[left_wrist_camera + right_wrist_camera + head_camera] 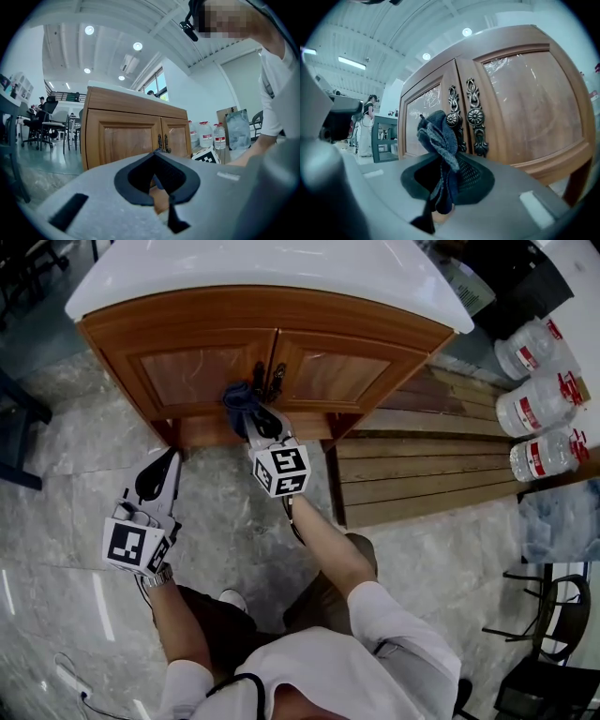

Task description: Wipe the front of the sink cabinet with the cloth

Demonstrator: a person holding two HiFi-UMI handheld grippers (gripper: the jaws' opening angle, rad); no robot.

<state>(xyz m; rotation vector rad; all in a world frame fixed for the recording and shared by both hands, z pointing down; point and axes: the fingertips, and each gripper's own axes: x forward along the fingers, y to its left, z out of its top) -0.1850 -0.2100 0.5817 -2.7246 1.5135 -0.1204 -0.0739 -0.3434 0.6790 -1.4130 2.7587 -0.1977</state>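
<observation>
The wooden sink cabinet has two doors and a white top. My right gripper is shut on a dark blue cloth and holds it against the left door beside the ornate metal handles. In the right gripper view the cloth bunches upward out of the jaws, close to the doors. My left gripper hangs lower left over the floor, shut with nothing in it. In the left gripper view its jaws meet, and the cabinet stands farther off.
Wooden slats lie on the floor right of the cabinet. Three large water bottles lie beyond them. A black chair stands at the lower right. Grey marble floor spreads to the left.
</observation>
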